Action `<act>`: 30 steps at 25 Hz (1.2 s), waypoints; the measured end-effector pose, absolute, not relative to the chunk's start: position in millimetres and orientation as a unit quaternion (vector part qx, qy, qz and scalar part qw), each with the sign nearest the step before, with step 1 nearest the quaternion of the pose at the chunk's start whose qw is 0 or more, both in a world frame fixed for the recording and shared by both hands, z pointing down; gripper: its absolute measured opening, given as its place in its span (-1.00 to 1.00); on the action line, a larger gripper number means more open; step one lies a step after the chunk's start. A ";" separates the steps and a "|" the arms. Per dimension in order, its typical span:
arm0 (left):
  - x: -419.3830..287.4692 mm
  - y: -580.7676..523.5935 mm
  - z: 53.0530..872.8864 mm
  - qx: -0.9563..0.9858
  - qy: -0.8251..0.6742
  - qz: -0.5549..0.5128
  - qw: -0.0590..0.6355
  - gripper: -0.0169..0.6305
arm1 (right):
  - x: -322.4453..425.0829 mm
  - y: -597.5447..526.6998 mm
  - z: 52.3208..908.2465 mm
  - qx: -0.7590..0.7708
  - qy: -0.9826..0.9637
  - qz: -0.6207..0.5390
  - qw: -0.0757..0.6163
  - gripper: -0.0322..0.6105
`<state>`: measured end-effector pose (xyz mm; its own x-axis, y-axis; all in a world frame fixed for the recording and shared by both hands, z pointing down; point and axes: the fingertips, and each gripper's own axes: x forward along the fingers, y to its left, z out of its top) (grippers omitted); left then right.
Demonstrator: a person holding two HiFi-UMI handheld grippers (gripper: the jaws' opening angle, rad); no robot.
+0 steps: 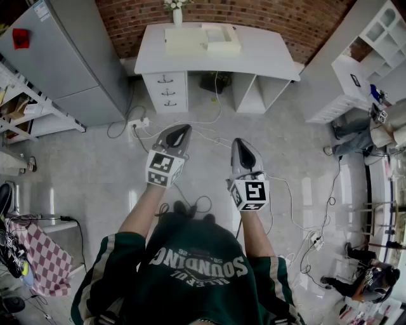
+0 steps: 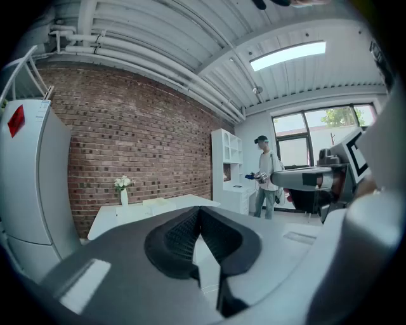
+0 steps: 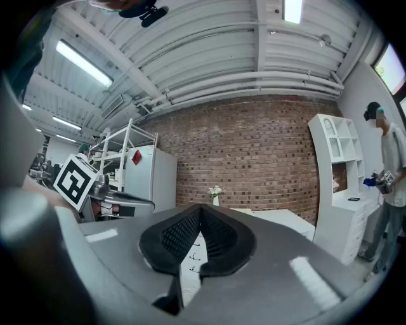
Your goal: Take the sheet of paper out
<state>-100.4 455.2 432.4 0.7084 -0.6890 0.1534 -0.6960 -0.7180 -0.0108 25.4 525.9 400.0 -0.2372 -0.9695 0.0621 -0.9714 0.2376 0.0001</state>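
A white desk (image 1: 273,60) with drawers stands against the brick wall, well ahead of me. On its top lie a pale yellow flat box or folder (image 1: 184,40) and a white open tray (image 1: 222,37); no single sheet of paper can be made out from here. My left gripper (image 1: 181,129) and right gripper (image 1: 242,143) are held side by side over the floor, both pointing at the desk and far short of it. The left gripper (image 2: 198,210) and the right gripper (image 3: 201,208) are each shut with nothing between the pads.
A vase of flowers (image 1: 177,11) stands at the desk's back edge. A grey fridge (image 1: 63,57) and a metal rack (image 1: 25,108) are at the left, a white shelf unit (image 1: 374,38) at the right. Cables (image 1: 209,130) trail across the floor. People (image 1: 371,130) stand at the right.
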 end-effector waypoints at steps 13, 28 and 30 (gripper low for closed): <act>-108.5 458.5 436.4 0.924 -0.374 0.077 0.028 -0.91 | 14.9 527.2 404.4 0.614 -0.788 0.028 0.035 -0.90; -130.3 451.9 442.5 0.926 -0.369 0.073 0.029 -0.91 | -4.7 517.2 416.3 0.621 -0.782 0.043 0.038 -0.90; -138.9 449.0 441.7 0.927 -0.367 0.072 0.027 -0.91 | -12.0 514.3 417.8 0.623 -0.780 0.043 0.039 -0.90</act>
<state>-138.9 449.0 441.7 0.7195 -0.6772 0.1540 -0.6849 -0.7286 -0.0037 -12.0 514.3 417.8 -0.2212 -0.9686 0.1139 -0.9752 0.2205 -0.0190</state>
